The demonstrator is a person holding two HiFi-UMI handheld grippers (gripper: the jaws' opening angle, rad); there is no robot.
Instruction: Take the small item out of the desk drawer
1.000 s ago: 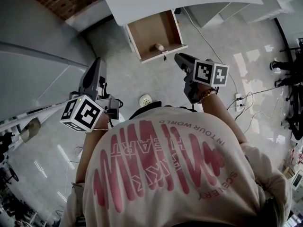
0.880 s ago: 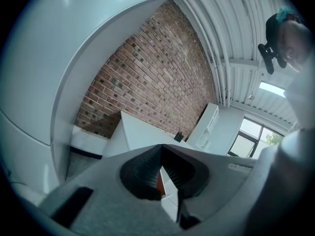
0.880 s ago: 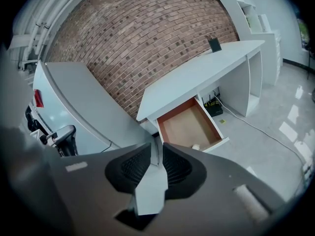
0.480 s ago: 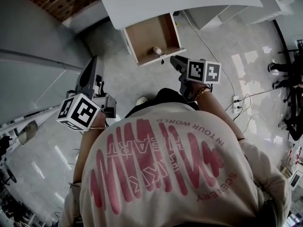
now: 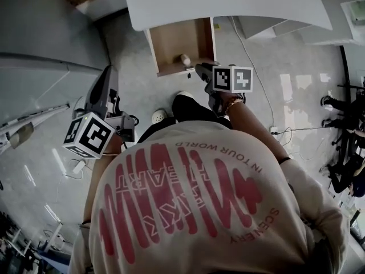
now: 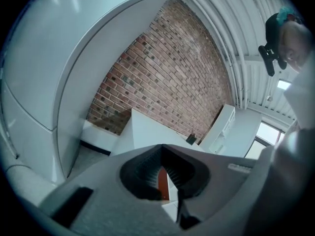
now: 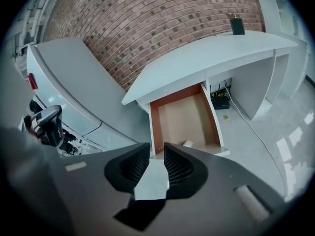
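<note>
drawer [image 5: 188, 36] stands pulled open under white bench [image 5: 217, 1]. small pale item [image 5: 185, 58] lies on drawer floor, close to front panel. right hand-held gripper [image 5: 199, 68] just beside drawer front, angled down toward it; jaws partly apart, have just been opening, nothing between them. left hand-held gripper [image 5: 108, 72] well apart at left, jaw tips together, holding nothing.

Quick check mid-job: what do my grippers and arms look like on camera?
The left gripper and right gripper are dark grey with ribbed pads, each carrying a black-and-white marker cube. The right one's jaws have just been opening, empty. Light T-shirt with red print, short sleeves, a bracelet on the right wrist.
</note>
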